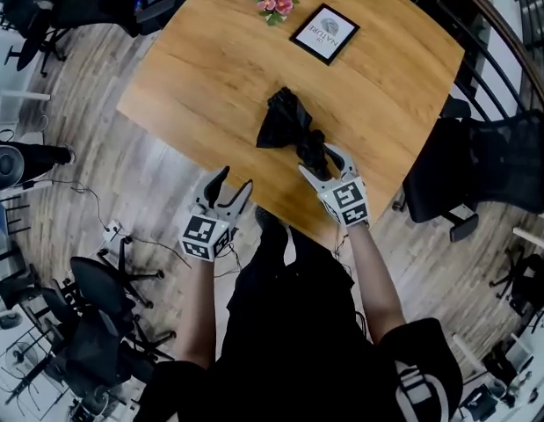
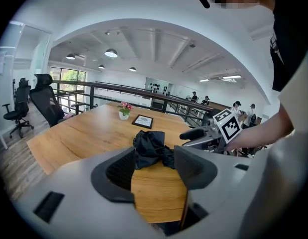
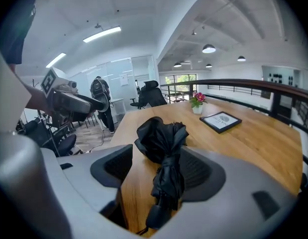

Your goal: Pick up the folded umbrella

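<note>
Black umbrella [image 1: 287, 123], framed card [image 1: 325, 32] reading NATURE

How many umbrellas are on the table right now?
1. The folded umbrella lies on the table by the edge nearest the person, its handle end between the open fingers of the right gripper. The flowers and framed picture hide no other.
</note>
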`<state>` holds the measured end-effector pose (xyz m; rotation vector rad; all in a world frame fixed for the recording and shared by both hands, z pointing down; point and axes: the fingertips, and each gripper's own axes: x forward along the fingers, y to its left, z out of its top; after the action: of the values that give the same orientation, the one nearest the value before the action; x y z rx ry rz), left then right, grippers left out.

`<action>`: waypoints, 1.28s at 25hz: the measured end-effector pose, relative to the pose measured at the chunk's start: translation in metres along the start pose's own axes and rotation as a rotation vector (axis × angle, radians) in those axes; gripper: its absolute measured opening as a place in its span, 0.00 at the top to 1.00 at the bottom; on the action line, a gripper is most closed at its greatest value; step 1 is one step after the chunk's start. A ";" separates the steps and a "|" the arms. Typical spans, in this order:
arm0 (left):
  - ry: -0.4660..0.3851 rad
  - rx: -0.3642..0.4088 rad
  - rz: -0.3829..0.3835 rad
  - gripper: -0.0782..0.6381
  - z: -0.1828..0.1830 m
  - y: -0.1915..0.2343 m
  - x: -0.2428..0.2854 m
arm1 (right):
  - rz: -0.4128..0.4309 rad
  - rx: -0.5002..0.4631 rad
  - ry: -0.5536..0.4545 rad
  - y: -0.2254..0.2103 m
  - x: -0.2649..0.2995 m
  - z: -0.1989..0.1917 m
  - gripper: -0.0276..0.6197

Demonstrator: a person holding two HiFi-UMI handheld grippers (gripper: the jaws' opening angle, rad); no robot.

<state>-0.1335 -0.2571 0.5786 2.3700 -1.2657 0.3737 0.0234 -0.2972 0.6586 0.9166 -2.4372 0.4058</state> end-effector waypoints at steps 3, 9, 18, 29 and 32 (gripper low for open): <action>0.018 -0.010 0.000 0.53 -0.006 -0.002 0.011 | 0.018 -0.003 0.028 -0.006 0.012 -0.012 0.50; 0.040 -0.015 0.003 0.53 -0.014 -0.003 0.022 | 0.040 0.014 0.058 -0.014 0.039 -0.025 0.50; 0.077 -0.063 0.027 0.53 -0.033 0.008 0.030 | 0.073 0.034 0.112 -0.014 0.063 -0.043 0.49; 0.113 -0.076 0.010 0.53 -0.046 0.001 0.035 | -0.006 0.039 0.171 -0.025 0.087 -0.054 0.50; 0.113 -0.057 0.000 0.53 -0.037 -0.002 0.036 | -0.019 0.103 0.161 -0.034 0.093 -0.057 0.53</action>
<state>-0.1132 -0.2639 0.6258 2.2680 -1.2088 0.4583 0.0058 -0.3466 0.7603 0.9117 -2.2772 0.5803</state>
